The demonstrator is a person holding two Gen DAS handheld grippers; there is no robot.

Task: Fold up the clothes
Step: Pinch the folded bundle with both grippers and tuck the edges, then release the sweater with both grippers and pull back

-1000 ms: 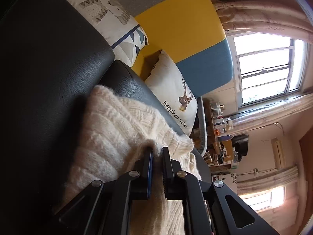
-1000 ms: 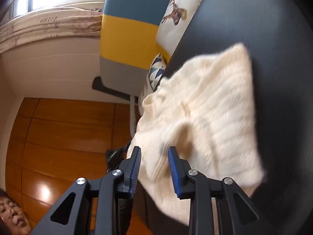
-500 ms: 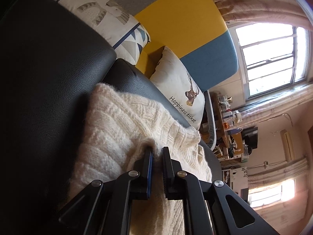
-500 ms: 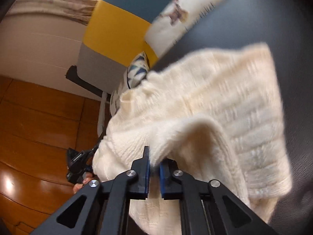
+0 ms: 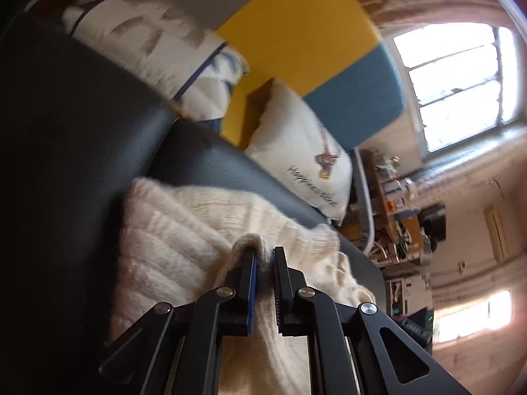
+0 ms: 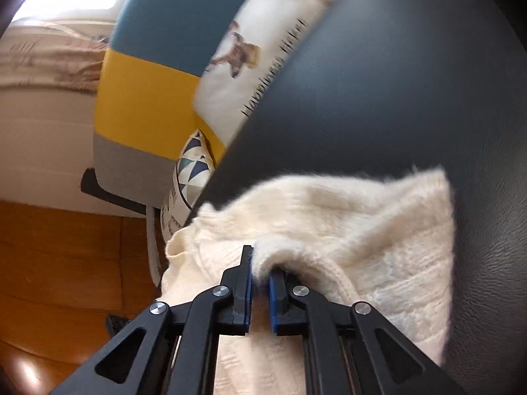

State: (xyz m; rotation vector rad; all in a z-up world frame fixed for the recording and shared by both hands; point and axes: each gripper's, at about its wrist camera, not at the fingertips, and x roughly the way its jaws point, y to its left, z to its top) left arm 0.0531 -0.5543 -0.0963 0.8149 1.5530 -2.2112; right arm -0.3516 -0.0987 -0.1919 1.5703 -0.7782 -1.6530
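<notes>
Two tools pinching a fluffy cream knitted sweater (image 5: 171, 240)

The left tool (image 5: 263, 256) and right tool (image 6: 260, 266) each squeeze a fold; lift both evenly over the black leather sofa (image 6: 395, 82).

You have one cream sweater (image 5: 184, 230) on one black sofa (image 5: 75, 125), and two grippers, left (image 5: 263, 256) and right (image 6: 260, 263). Behind it you can count two cushions, one printed with a deer (image 5: 296, 151) and one with triangles (image 5: 158, 49). One window (image 5: 461, 75) shows.
</notes>
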